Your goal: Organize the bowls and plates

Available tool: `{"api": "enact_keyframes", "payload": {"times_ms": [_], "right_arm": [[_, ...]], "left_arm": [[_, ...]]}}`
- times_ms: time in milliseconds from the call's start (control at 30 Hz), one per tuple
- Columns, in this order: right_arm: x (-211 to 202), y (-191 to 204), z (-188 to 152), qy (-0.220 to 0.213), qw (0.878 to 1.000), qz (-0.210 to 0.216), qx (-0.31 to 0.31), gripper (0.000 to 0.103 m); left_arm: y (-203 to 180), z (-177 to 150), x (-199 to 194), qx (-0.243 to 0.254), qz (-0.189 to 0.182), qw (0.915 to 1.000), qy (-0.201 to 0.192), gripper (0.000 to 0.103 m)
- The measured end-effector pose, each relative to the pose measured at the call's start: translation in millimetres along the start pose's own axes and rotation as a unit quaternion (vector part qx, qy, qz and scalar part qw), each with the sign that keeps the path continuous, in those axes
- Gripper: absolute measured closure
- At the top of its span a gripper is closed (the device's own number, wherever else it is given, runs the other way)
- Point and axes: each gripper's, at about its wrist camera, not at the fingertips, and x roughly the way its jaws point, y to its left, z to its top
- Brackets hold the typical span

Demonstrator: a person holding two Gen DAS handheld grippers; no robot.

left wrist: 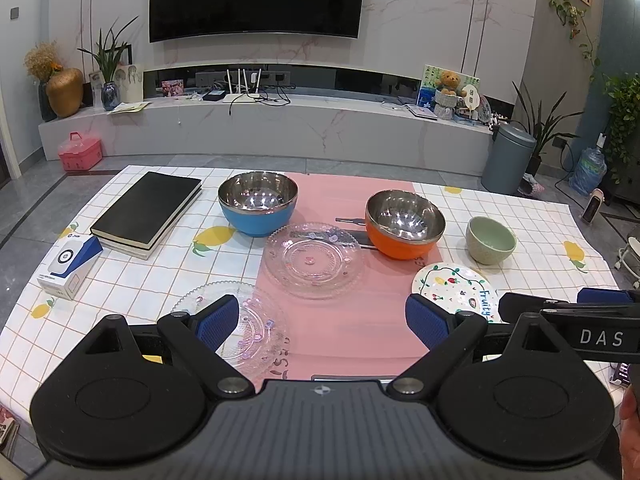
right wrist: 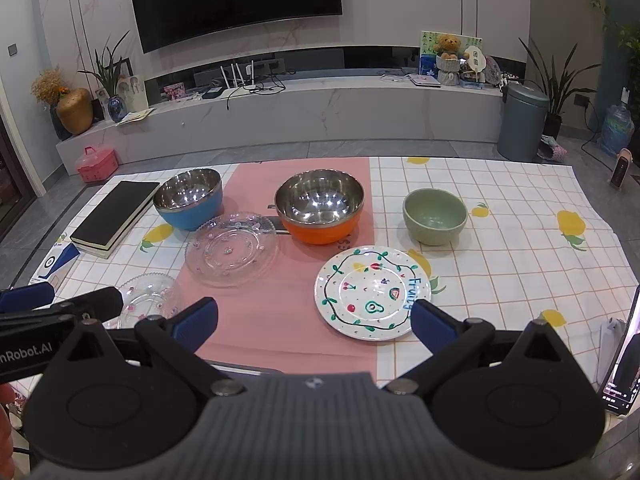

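Observation:
On the table stand a blue steel-lined bowl (left wrist: 258,203) (right wrist: 189,199), an orange steel-lined bowl (left wrist: 405,223) (right wrist: 320,207) and a small green bowl (left wrist: 490,239) (right wrist: 434,216). A clear glass plate (left wrist: 314,260) (right wrist: 232,249) lies between the two steel bowls. A second glass plate (left wrist: 256,322) (right wrist: 148,300) lies nearer, at the left. A white painted plate (left wrist: 456,286) (right wrist: 372,292) lies at the right. My left gripper (left wrist: 322,322) hovers open above the near pink runner, empty. My right gripper (right wrist: 316,322) is open too, its right finger at the painted plate's near edge.
A black book (left wrist: 146,208) (right wrist: 114,216) and a small white and blue box (left wrist: 70,266) (right wrist: 54,264) sit at the table's left. A phone (right wrist: 622,360) leans at the right edge. Flat cutlery (left wrist: 352,221) lies behind the glass plate. The other gripper shows at each view's side.

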Motion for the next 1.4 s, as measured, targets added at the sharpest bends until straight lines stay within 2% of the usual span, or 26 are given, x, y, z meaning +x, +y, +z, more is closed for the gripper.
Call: {"api": "enact_keyframes", "payload": {"times_ms": [1167, 1400], "right_arm": [[3.1, 1.9, -1.4, 0.007, 1.000, 0.000, -0.001, 0.003], [8.8, 5.2, -4.6, 0.002, 1.000, 0.006, -0.005, 0.003]], "left_arm": [[-2.3, -2.0, 3.1, -0.002, -0.002, 1.0000, 0.004, 0.000], [4.5, -5.8, 5.8, -0.016, -0.015, 0.9997, 0.010, 0.001]]}}
